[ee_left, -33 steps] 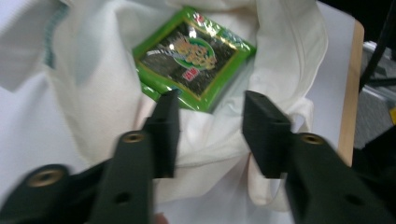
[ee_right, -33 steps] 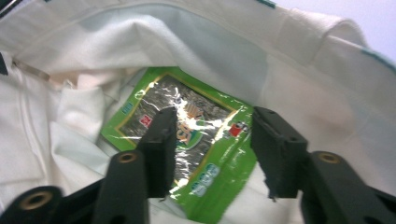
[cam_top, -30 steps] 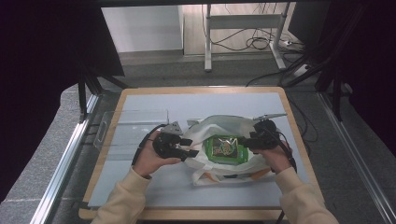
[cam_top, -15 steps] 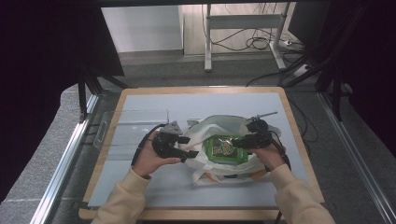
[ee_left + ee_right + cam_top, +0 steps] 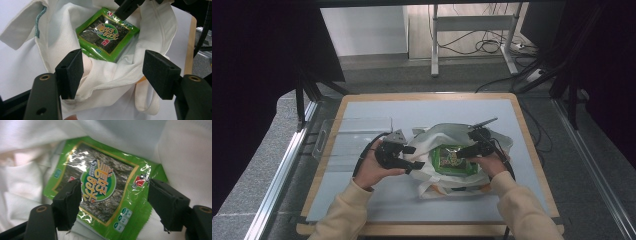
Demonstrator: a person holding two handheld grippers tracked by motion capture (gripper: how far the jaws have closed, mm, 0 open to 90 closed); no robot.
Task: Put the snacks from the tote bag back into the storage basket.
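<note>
Both sleeves (image 5: 347,212) are pale cream and of soft knit cloth, and they reach to the wrists. The left gripper (image 5: 404,161) is black, with a grey three-cornered plate on its top and a black cable behind it. The right gripper (image 5: 468,150) is black too. Each jaw has a square foam pad, and under it a brass-coloured screw ring.
</note>
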